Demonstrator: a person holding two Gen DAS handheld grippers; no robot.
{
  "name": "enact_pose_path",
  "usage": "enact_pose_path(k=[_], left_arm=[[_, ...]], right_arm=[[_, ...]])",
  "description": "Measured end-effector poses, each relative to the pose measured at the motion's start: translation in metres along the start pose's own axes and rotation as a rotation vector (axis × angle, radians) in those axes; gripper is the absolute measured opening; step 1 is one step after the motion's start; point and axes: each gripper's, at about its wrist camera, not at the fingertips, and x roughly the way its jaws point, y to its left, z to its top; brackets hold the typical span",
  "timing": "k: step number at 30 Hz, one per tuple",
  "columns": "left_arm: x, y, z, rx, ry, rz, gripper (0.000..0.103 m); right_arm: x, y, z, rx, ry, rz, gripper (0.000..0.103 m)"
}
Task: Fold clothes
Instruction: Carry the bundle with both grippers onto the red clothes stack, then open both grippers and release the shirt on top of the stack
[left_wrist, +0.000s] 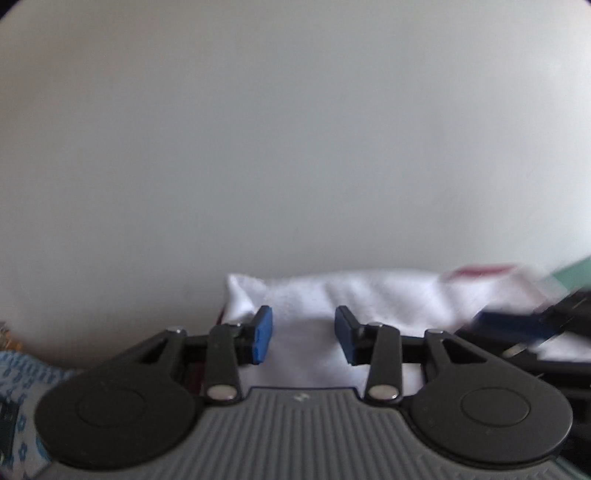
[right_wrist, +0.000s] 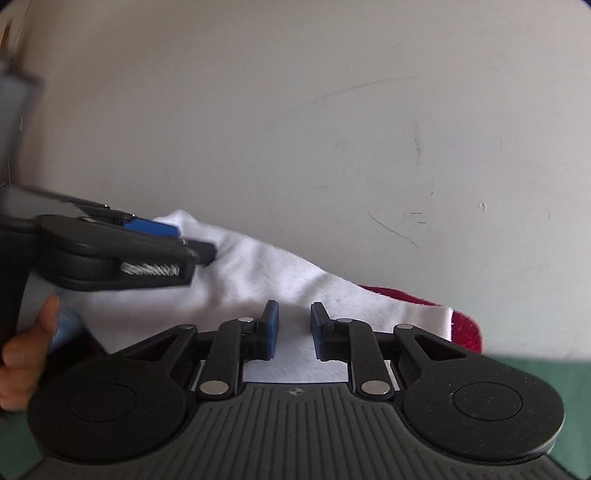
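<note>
A white garment (left_wrist: 354, 295) with dark red parts lies in front of both grippers, against a pale wall. My left gripper (left_wrist: 303, 334) is open, its blue pads (left_wrist: 263, 334) apart over the white cloth. My right gripper (right_wrist: 293, 328) is open with a smaller gap, just over the white garment (right_wrist: 266, 280); a dark red part (right_wrist: 467, 328) shows at its right end. The left gripper (right_wrist: 173, 236) appears in the right wrist view at the left, over the cloth's raised end. The right gripper shows blurred at the right of the left wrist view (left_wrist: 517, 325).
A pale wall (left_wrist: 295, 129) fills the background close behind the cloth. A green surface (right_wrist: 554, 373) lies under the garment at right. A blue-patterned white cloth (left_wrist: 22, 373) is at the lower left. A hand (right_wrist: 26, 354) holds the left gripper's handle.
</note>
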Motion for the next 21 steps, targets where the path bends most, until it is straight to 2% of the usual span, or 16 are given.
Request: enact_pose_path(k=[4,6,8,10,14,15,16,17,20,21], left_arm=[[0.017,0.012,-0.003,-0.091,-0.012,-0.029,0.054],[0.023,0.009,-0.007,-0.061,-0.029,-0.012,0.059],[0.027,0.004,-0.010,-0.021,-0.045,0.008,0.063],[0.029,0.000,-0.007,0.011,-0.039,0.033,0.070],[0.020,0.010,0.008,-0.029,0.001,0.014,0.071],[0.017,0.011,0.011,-0.029,0.004,0.015,0.073],[0.018,0.008,0.012,-0.012,0.028,0.030,0.078],[0.020,0.005,0.013,0.007,0.055,0.048,0.080],[0.004,-0.003,0.026,0.038,0.063,0.069,0.076],[-0.007,-0.003,0.031,0.033,0.059,0.075,0.078]], right_arm=[[0.033,-0.014,0.004,0.051,0.003,-0.042,0.022],[0.047,-0.021,0.005,0.064,0.004,-0.066,0.022],[0.048,-0.030,-0.001,0.125,0.008,-0.033,0.022],[0.044,-0.030,0.000,0.130,0.003,-0.025,0.022],[0.022,-0.025,0.018,0.133,-0.007,-0.042,0.023],[0.013,-0.028,0.021,0.158,-0.034,-0.045,0.026],[0.014,-0.029,0.017,0.164,0.019,-0.055,0.031],[0.016,-0.031,0.013,0.169,0.078,-0.066,0.031],[0.014,-0.032,0.013,0.150,0.112,-0.066,0.031],[0.009,-0.032,0.021,0.166,0.125,-0.085,0.031]])
